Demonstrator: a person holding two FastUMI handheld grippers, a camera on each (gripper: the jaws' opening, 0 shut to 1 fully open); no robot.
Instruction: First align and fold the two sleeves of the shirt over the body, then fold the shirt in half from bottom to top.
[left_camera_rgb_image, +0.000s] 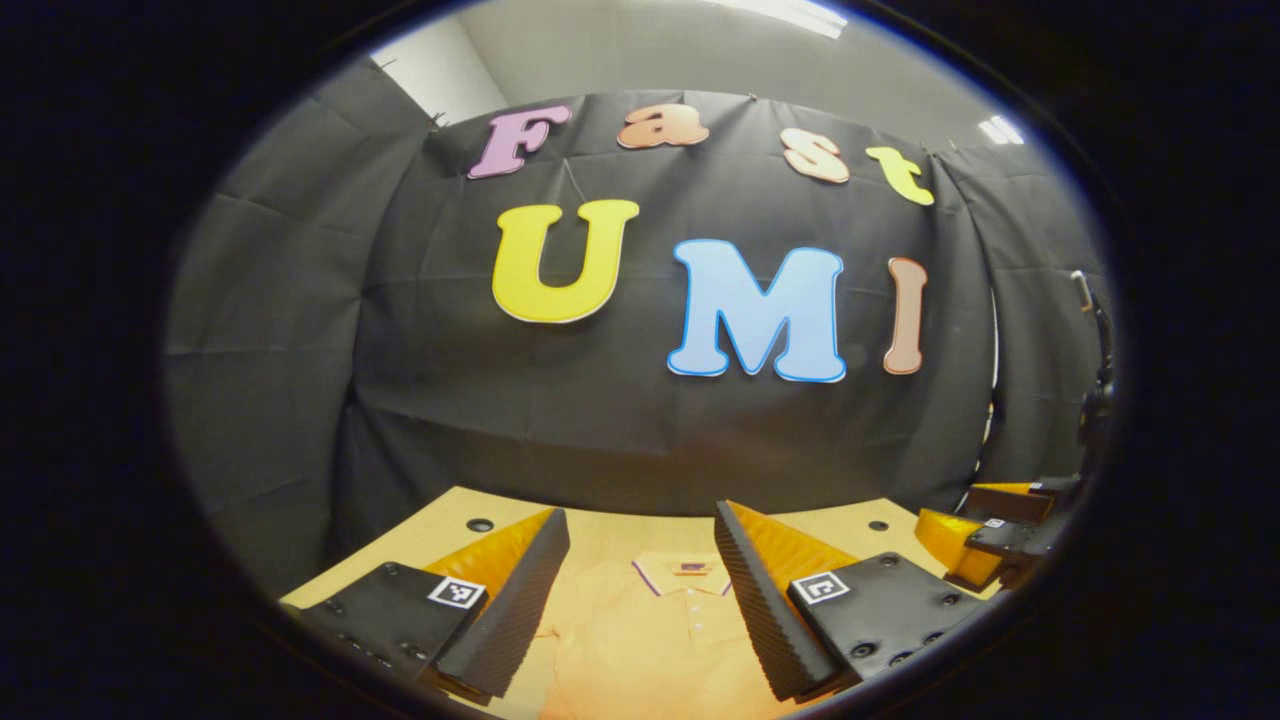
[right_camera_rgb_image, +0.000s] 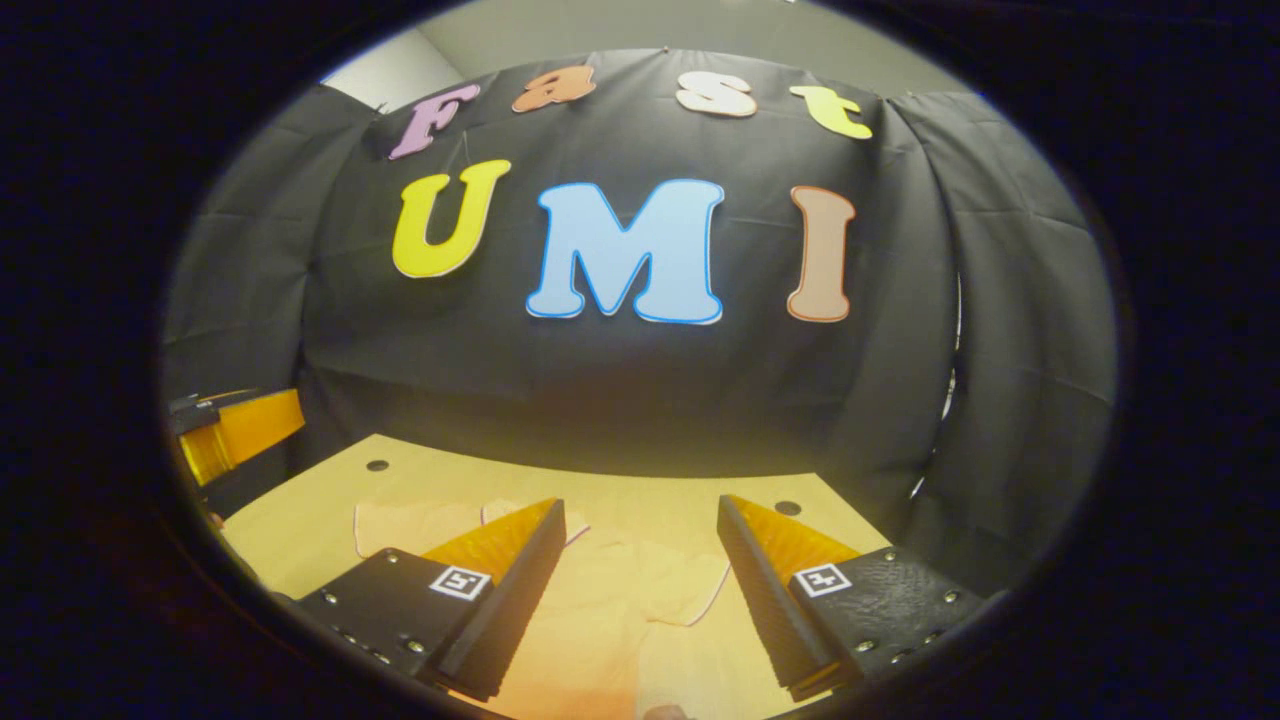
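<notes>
An orange polo shirt (left_camera_rgb_image: 650, 630) lies flat on the wooden table (left_camera_rgb_image: 600, 530), collar toward the far wall. My left gripper (left_camera_rgb_image: 640, 540) is open above the shirt's chest, its fingers either side of the collar (left_camera_rgb_image: 685, 573). In the right gripper view the shirt (right_camera_rgb_image: 620, 600) lies below, with a short sleeve (right_camera_rgb_image: 690, 595) spread between the fingers. My right gripper (right_camera_rgb_image: 640, 525) is open above that sleeve and holds nothing. The right gripper (left_camera_rgb_image: 985, 535) also shows at the right edge of the left gripper view, and the left gripper (right_camera_rgb_image: 235, 430) at the left edge of the right gripper view.
The table's far edge (right_camera_rgb_image: 600, 472) meets the black cloth wall. Small round holes (right_camera_rgb_image: 377, 465) (left_camera_rgb_image: 479, 524) mark the tabletop's far corners. A dark stand (left_camera_rgb_image: 1095, 380) rises at the right of the booth.
</notes>
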